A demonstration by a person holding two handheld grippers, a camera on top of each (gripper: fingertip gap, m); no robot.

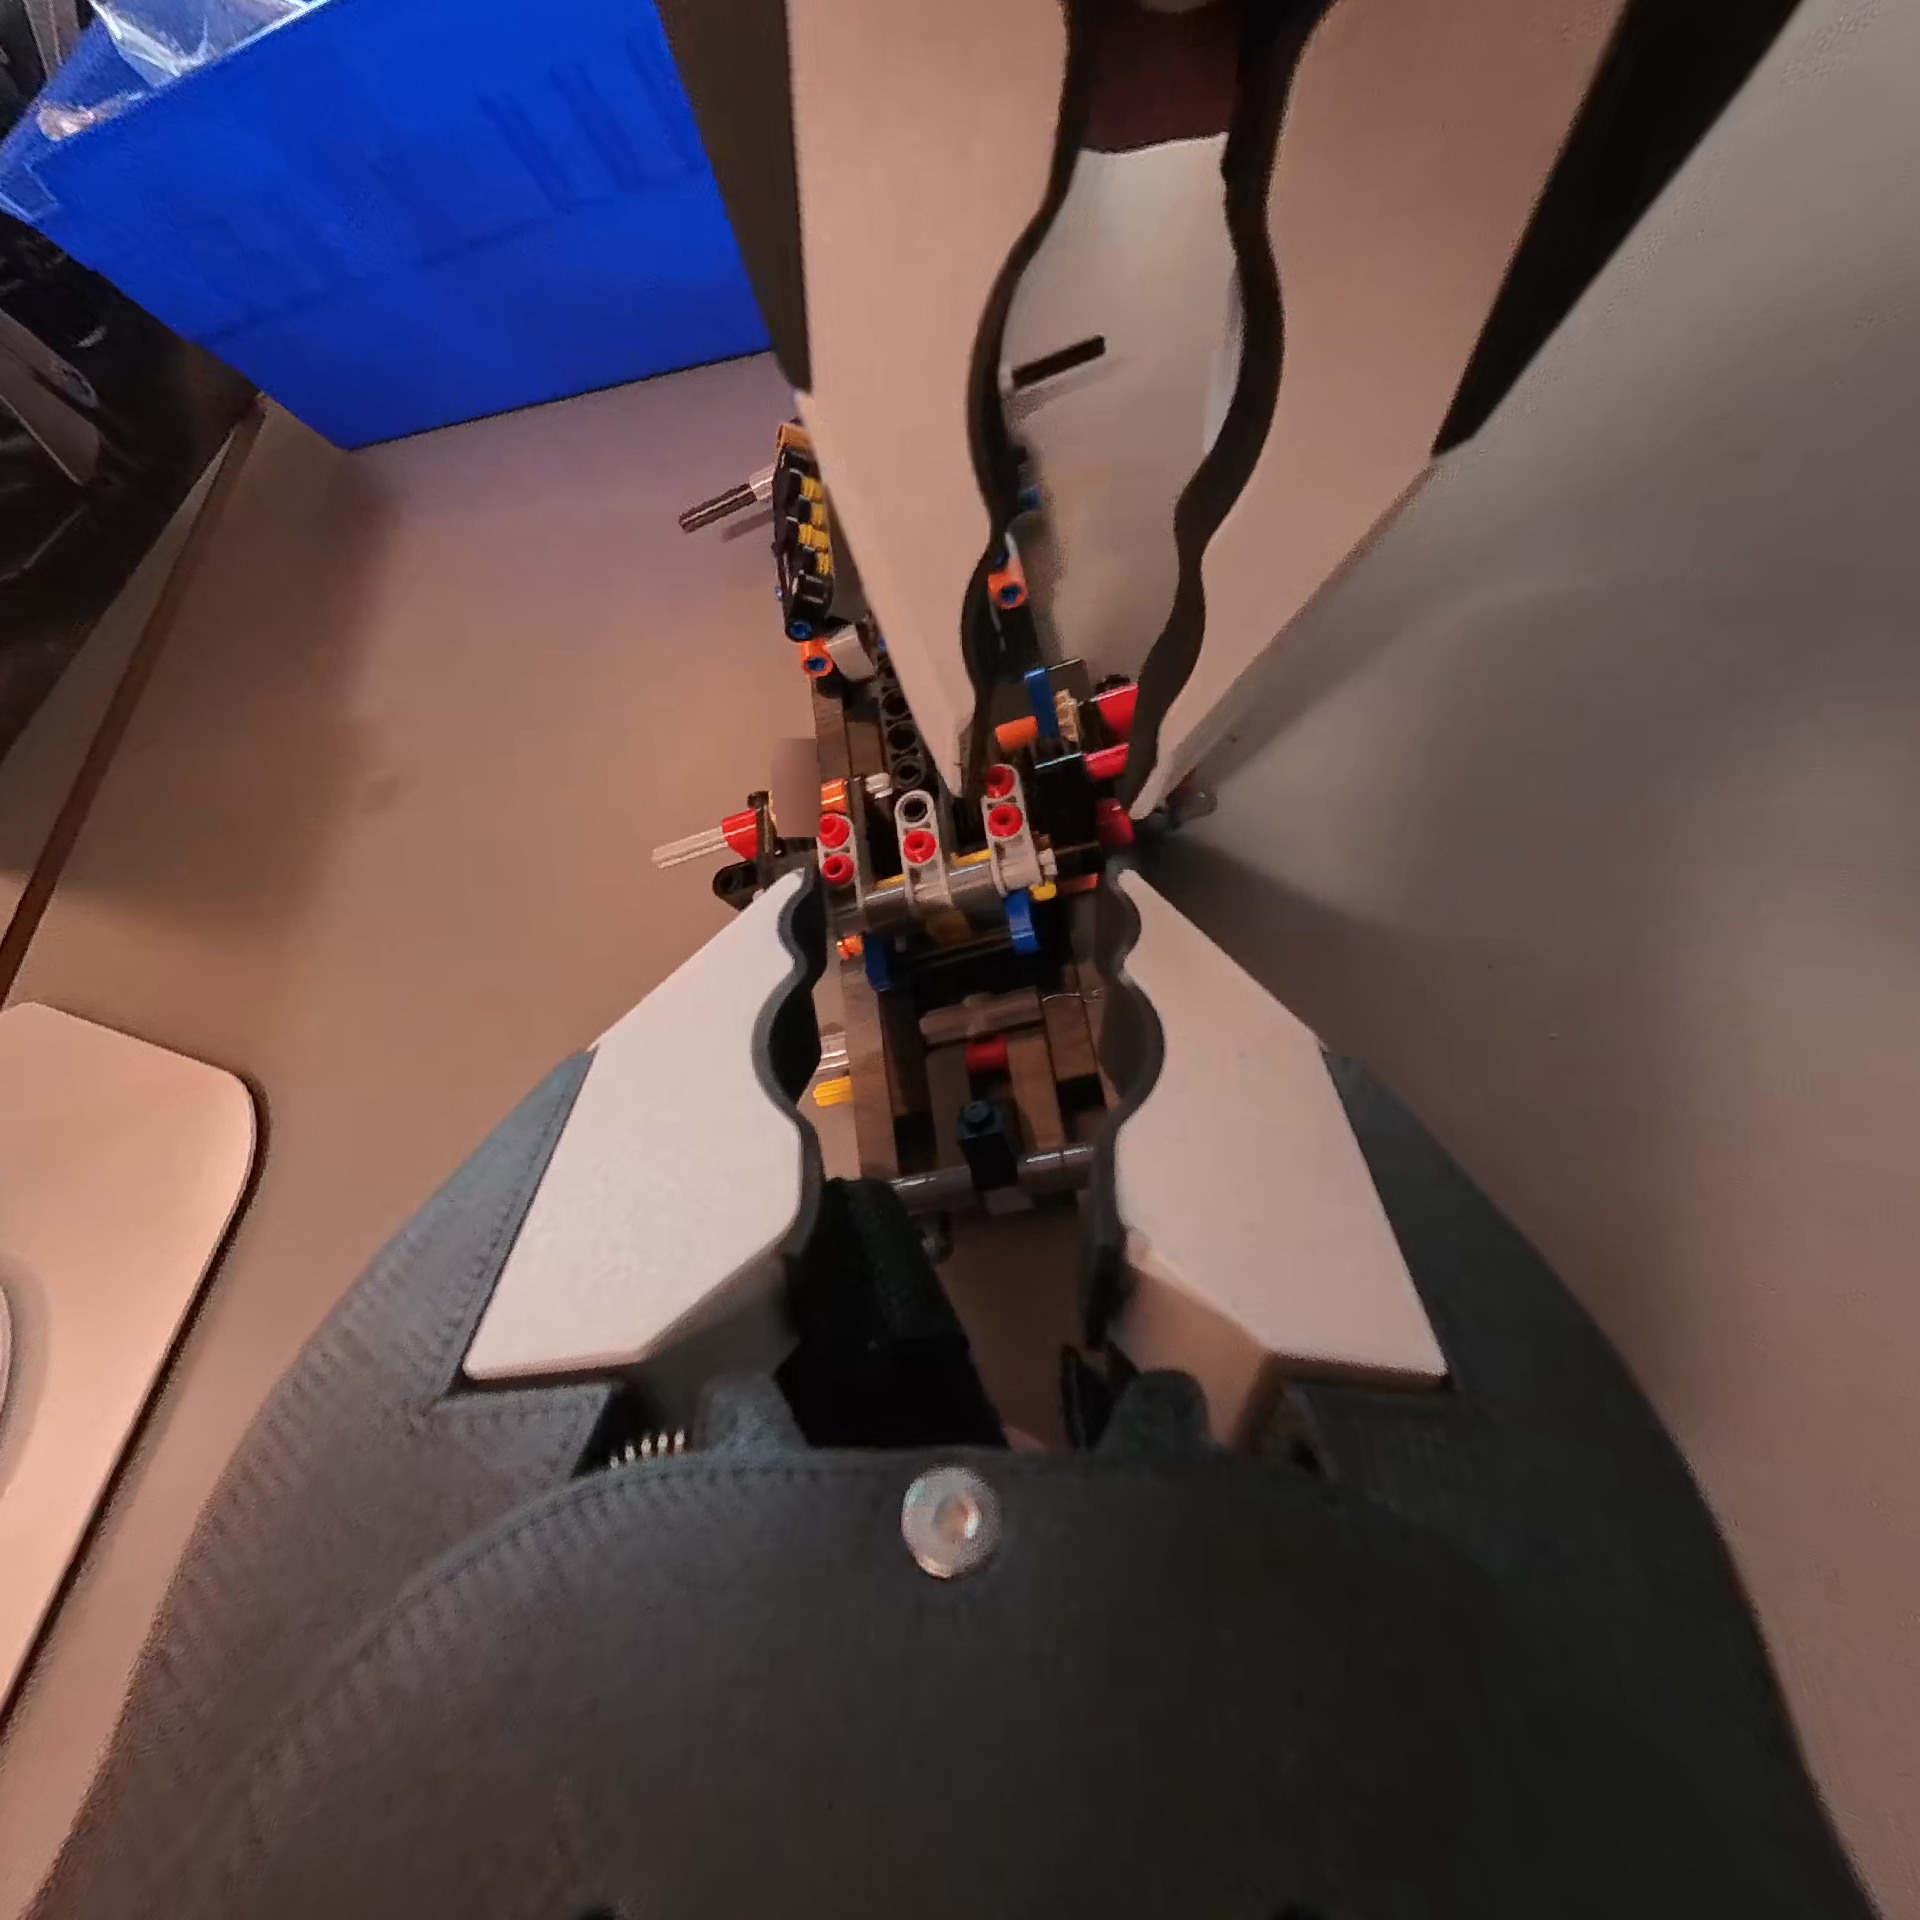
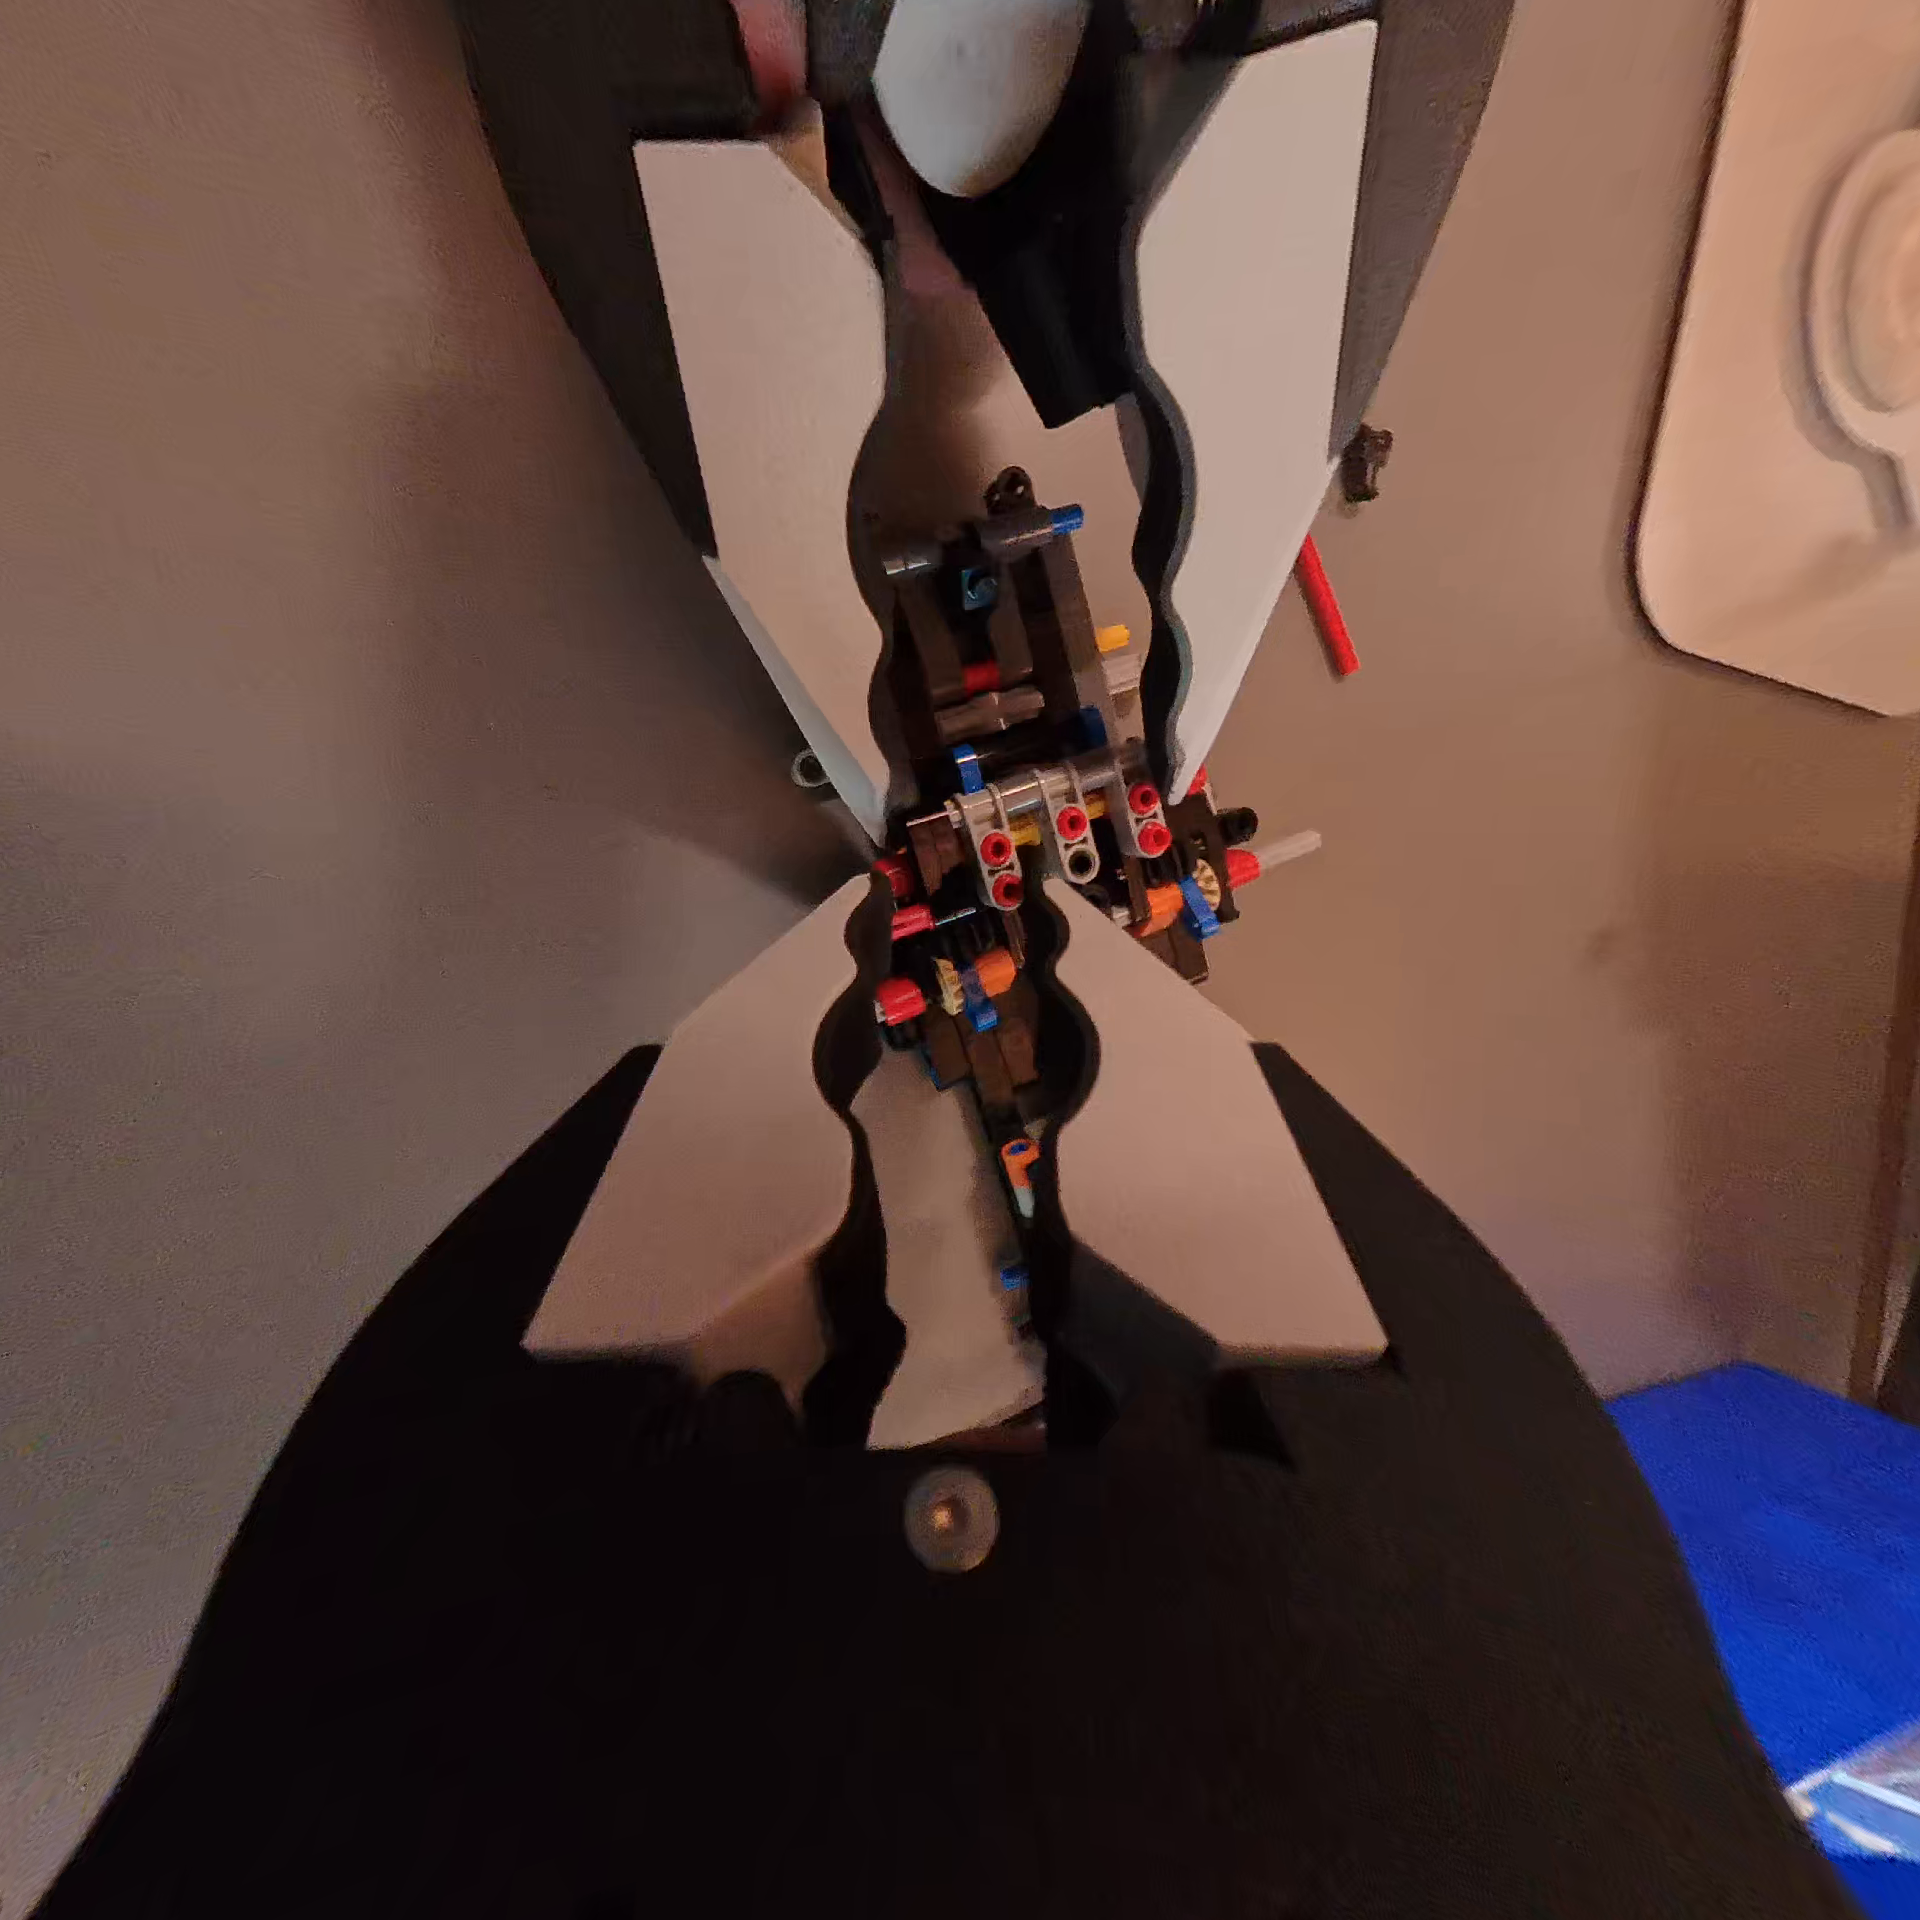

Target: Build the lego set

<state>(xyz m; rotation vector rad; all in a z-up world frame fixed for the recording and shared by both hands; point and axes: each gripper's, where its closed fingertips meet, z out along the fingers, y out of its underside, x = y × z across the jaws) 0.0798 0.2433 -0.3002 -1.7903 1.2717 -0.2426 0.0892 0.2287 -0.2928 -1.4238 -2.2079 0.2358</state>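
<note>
The lego model point(image 1: 997, 1049) is a long dark Technic frame with grey beams and red, blue and orange pins. My left gripper point(image 1: 961, 883) comes from below in the left wrist view and is shut on the sides of one half of the frame. My right gripper point(image 1: 1049, 790) comes from above, opposite it, and is shut on the other, narrower half. In the right wrist view the model point(image 2: 1049, 810) lies between my right gripper point(image 2: 958, 888) below and my left gripper point(image 2: 1029, 805) above. The two sets of fingertips nearly meet at the model's middle. The model is just above the beige table point(image 1: 468, 831).
A blue bin point(image 1: 416, 208) stands at the far left; it also shows in the right wrist view point(image 2: 1787, 1558). A loose red axle point(image 2: 1327, 608) and a small dark piece point(image 2: 1369, 462) lie on the table. A pale tray point(image 2: 1787, 364) sits near the table's edge. My left and right fingertips are right by each other.
</note>
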